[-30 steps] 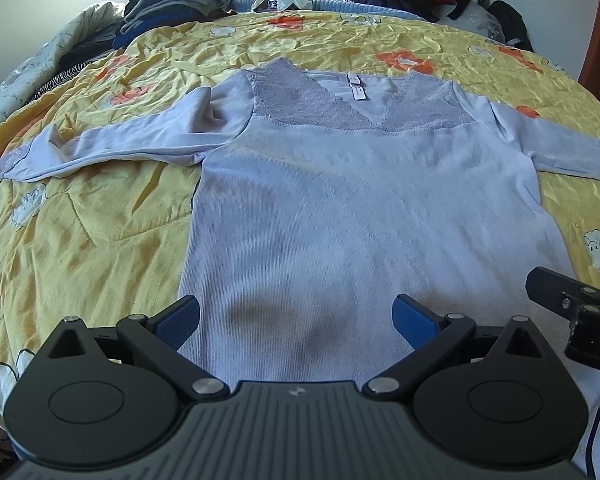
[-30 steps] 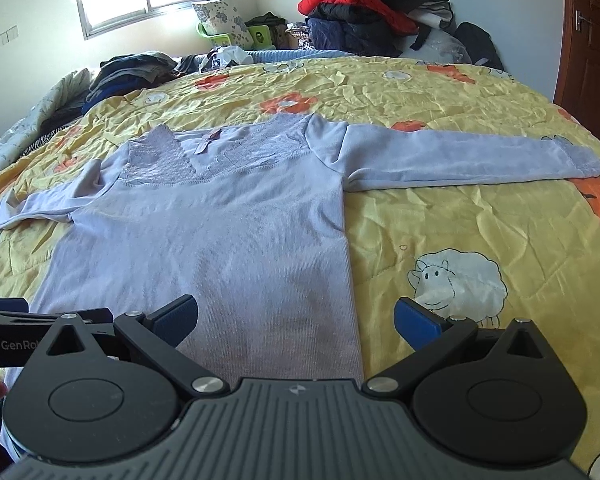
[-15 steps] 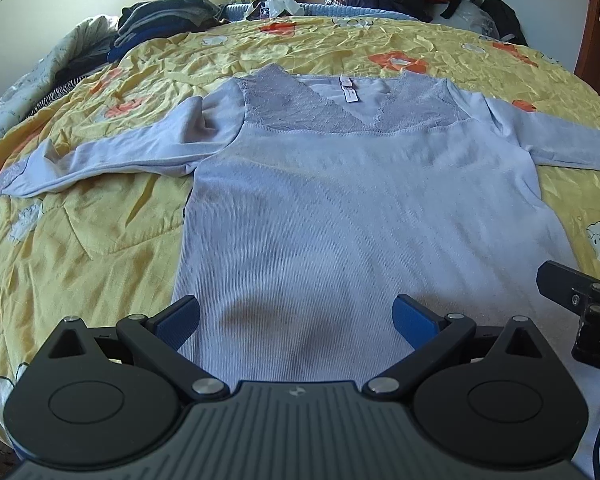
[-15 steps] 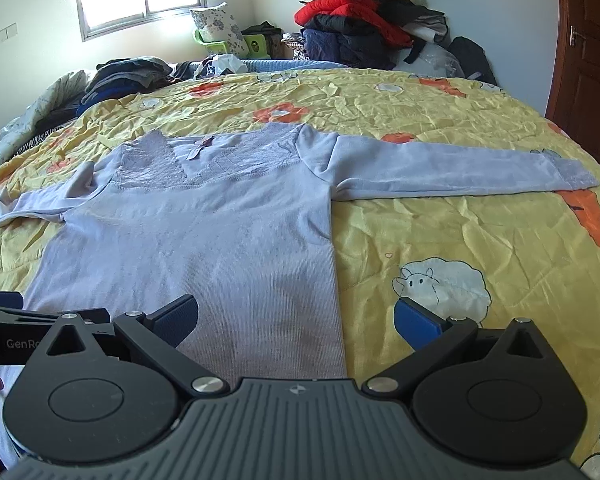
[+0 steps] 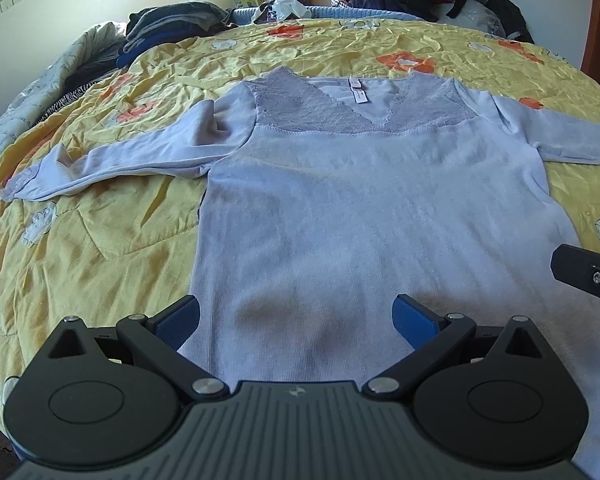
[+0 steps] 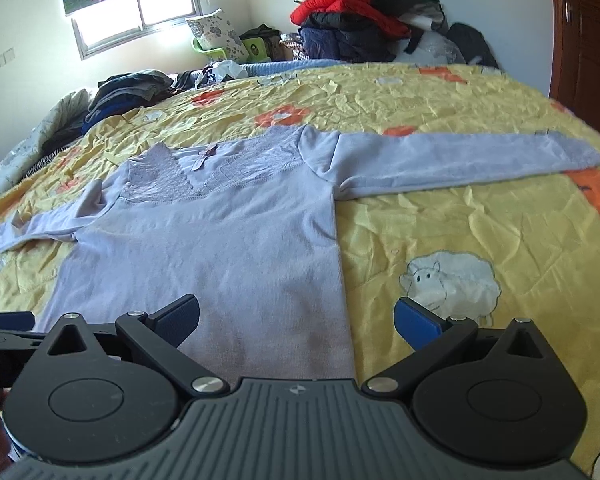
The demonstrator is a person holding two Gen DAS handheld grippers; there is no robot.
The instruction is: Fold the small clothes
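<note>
- Left wrist view shows us the lilac top lying flat, front up, on the yellow bedspread, filling the frame from 6 o'clock up toward 12 o'clock, neckline farthest from us.
- We judge the folding not yet begun: the body is smooth and unfolded, and both sleeves lie out to the sides.
- Our left sleeve runs out toward 9 o'clock and is somewhat rumpled near the shoulder; in the right wrist view the right sleeve stretches straight toward 2 o'clock.
- Our left gripper hangs over the hem with its blue fingers spread wide, holding nothing.
- Our right gripper is likewise spread and empty, straddling the top's right side edge near the hem.
- Everything is left, as we read it: sleeves brought in, then the body folded.
- A neck label sits inside the collar at 12 o'clock; its print is too small to read.
- Piled clothes sit beyond the bed at 1 o'clock; we can read no writing there.
</note>
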